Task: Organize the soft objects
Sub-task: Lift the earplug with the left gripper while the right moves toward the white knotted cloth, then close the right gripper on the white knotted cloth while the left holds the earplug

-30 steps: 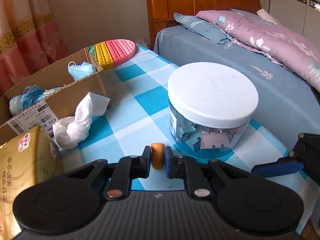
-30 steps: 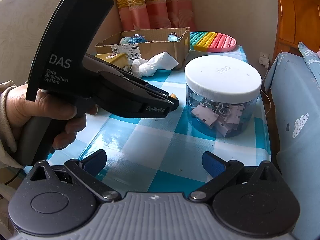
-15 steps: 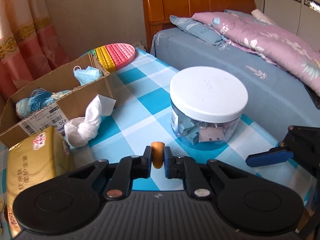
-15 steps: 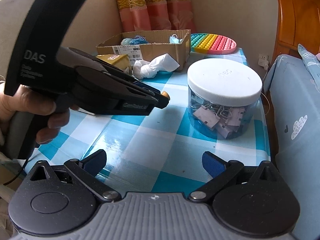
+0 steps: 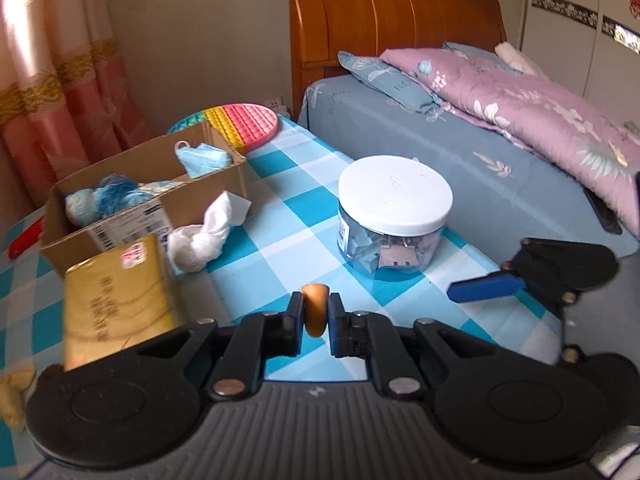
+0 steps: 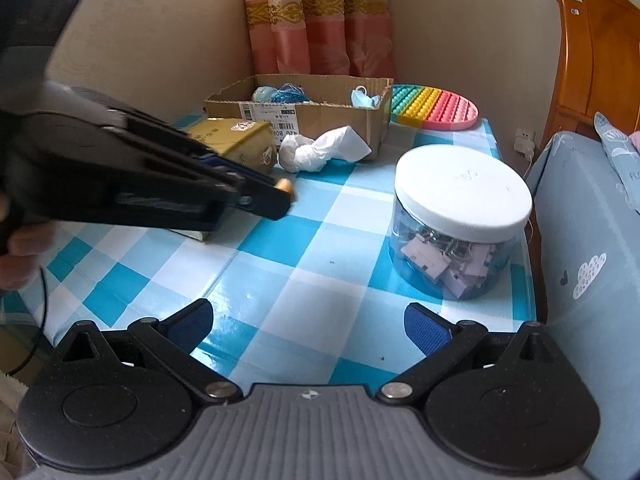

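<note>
Above the checked table (image 5: 276, 216), a small orange lump (image 5: 315, 309) sits pinched in the left gripper (image 5: 314, 312).

Its jaws are clamped on the lump, held clear of the cloth, probably for carrying to the cardboard box (image 5: 148, 200) where yarn (image 5: 108, 196) and a face mask (image 5: 204, 157) already lie. A knotted white cloth (image 5: 204, 236) waits just beside the box. That gripper tilts downward, aimed between the box and the lidded jar (image 5: 394, 216). The right gripper (image 6: 308, 322) hangs low over the near edge, jaws wide apart and empty.

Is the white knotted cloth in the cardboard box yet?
No. The white knotted cloth lies on the table against the cardboard box front, outside.
</note>
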### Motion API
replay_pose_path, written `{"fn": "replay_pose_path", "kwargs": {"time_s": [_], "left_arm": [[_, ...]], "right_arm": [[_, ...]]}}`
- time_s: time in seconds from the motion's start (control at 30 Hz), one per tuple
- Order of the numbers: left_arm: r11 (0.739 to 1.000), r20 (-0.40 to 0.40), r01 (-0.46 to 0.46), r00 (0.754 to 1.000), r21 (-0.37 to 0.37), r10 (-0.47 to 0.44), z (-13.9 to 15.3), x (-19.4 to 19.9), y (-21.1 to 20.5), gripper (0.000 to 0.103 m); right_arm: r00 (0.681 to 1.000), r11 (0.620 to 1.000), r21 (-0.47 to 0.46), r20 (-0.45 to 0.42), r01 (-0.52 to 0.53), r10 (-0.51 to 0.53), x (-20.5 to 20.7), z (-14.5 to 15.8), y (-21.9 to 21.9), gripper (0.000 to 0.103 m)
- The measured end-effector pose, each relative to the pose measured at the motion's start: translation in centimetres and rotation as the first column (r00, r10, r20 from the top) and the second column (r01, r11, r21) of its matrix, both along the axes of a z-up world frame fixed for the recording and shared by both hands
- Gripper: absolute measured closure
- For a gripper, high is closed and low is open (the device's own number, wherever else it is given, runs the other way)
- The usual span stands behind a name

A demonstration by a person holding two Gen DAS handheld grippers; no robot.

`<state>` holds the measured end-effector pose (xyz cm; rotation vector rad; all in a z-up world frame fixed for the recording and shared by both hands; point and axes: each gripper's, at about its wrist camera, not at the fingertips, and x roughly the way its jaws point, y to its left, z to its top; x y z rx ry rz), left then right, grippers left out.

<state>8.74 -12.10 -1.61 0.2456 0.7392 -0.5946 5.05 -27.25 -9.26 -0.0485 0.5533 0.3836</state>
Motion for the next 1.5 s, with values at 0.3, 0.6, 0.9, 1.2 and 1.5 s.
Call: {"fn": "replay_pose_path", "kwargs": {"time_s": [0.3, 0.6, 0.9, 1.2, 1.5], "left_arm": [[0.998, 0.024, -0.062, 0.998, -0.017, 0.062, 1.5, -2.4, 3.4, 0.093], [0.988, 0.054, -0.146, 0.987, -0.050, 0.149, 2.8, -3.8, 7.2, 0.093], [0.967, 0.057, -0.249, 0.966, -0.060, 0.252, 2.5, -3.7, 11.2, 0.093], [0.940, 0.037, -0.338, 0.940, -0.054, 0.340, 1.1, -2.4, 14.1, 0.093], [0.920, 0.002, -0.390, 0.921, -0.039, 0.390, -0.3, -0.7, 14.9, 0.093]], "right_arm": [[0.999, 1.000, -0.018, 0.033, -0.006, 0.007, 0.4, 0.9, 1.5, 0.000], [0.996, 0.995, -0.092, 0.088, -0.024, 0.032, 1.2, 2.3, 4.2, 0.004], [0.989, 0.992, -0.126, 0.144, -0.020, 0.038, 3.2, 4.3, 6.7, 0.012], [0.983, 0.991, -0.129, 0.184, 0.028, -0.004, 6.6, 6.0, 7.8, 0.017], [0.989, 0.989, -0.112, 0.124, 0.099, -0.085, 11.6, 5.3, 7.8, 0.024]]}}
